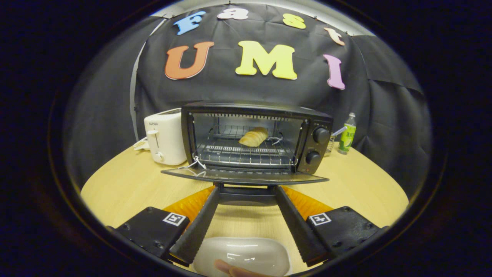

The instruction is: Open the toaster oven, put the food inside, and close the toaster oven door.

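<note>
1. The tool is released: its two fingers are spread wide, grasping nothing, with tips just under the front edge of the lowered toaster oven door; whether they touch it is hard to tell.
2. Between the finger bases at 6 o'clock sits a white dish, partly cut off, with a fingertip of a person's hand at its near rim.
3. At 12 o'clock from the tips, the toaster oven stands open on the counter.
4. The food, a bread roll, lies on the rack inside.
5. A white toaster stands at the oven's 9 o'clock, partly hidden by it.
6. A green bottle stands at the oven's 3 o'clock.
</note>
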